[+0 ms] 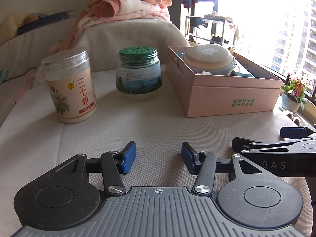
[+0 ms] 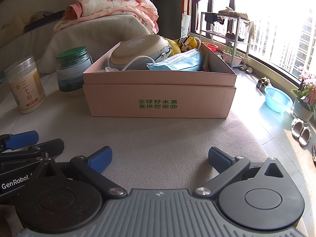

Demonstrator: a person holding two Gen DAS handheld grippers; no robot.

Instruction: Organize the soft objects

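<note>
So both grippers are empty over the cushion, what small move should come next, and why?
Probably move the right gripper forward toward the pink box. Its jaws stand open and empty, and the soft things, the blue face mask and beige pouch, lie there straight ahead.

The box (image 2: pixel 158 96) front reads 全球好水果 直供百果园; left of it, the jar (image 1: pixel 71 86) reads 三七粉; the left gripper (image 2: pixel 11 152) reads GenRobot.

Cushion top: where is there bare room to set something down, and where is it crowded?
Bare fabric lies between both open grippers and the box, and between the two jars. The box interior is crowded.
</note>
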